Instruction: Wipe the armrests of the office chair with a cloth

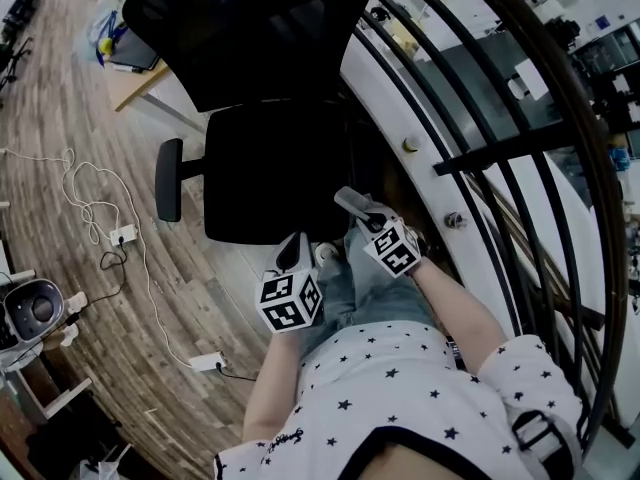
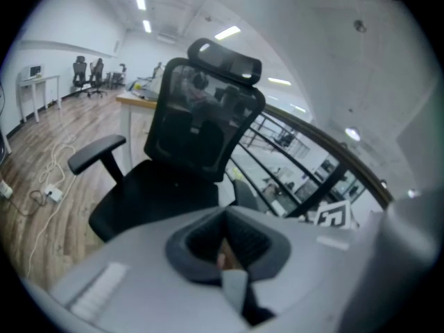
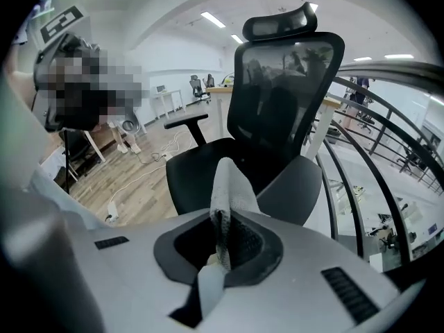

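A black office chair faces me, with its seat (image 1: 270,173) in the middle of the head view and its mesh back (image 1: 250,28) above. Its left armrest (image 1: 168,178) is black and bare. The right armrest (image 3: 293,188) shows as a grey pad just beyond my right gripper (image 3: 223,245), which is shut on a pale grey cloth (image 3: 229,186) standing up from the jaws. In the head view that gripper (image 1: 375,218) is at the seat's right front corner. My left gripper (image 1: 293,253) hovers at the seat's front edge, and its jaws (image 2: 229,255) meet with no cloth in them.
A curved black railing (image 1: 480,158) runs close along the chair's right side. White cables and power strips (image 1: 120,236) lie on the wooden floor to the left. A desk (image 1: 140,83) stands behind the chair, and a round device (image 1: 30,308) sits at the far left.
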Action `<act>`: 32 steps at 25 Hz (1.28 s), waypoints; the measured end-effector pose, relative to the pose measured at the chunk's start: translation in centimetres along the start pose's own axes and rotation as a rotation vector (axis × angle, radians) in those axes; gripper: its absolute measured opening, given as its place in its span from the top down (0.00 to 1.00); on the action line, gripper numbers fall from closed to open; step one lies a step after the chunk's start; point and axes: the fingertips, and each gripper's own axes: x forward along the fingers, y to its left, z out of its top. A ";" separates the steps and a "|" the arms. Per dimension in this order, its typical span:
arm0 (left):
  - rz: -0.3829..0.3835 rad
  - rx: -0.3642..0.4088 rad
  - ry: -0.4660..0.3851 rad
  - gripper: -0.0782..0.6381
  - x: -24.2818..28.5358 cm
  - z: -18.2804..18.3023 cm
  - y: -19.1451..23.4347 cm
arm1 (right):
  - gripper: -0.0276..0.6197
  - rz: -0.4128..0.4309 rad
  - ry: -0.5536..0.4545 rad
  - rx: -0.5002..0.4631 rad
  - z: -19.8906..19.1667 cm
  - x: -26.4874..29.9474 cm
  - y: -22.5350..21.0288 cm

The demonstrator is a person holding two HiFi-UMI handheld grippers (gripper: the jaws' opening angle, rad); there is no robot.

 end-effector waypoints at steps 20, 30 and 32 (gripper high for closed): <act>0.299 -0.232 -0.219 0.88 -5.1 4.5 3.3 | 0.92 0.245 -0.282 -0.208 14.3 -6.7 1.8; 0.460 -0.338 -0.303 0.88 -8.0 4.0 5.0 | 0.92 0.386 -0.305 -0.321 17.5 -6.5 3.6; 0.486 -0.356 -0.315 0.88 -8.4 3.7 5.3 | 0.92 0.409 -0.319 -0.333 18.1 -6.5 3.9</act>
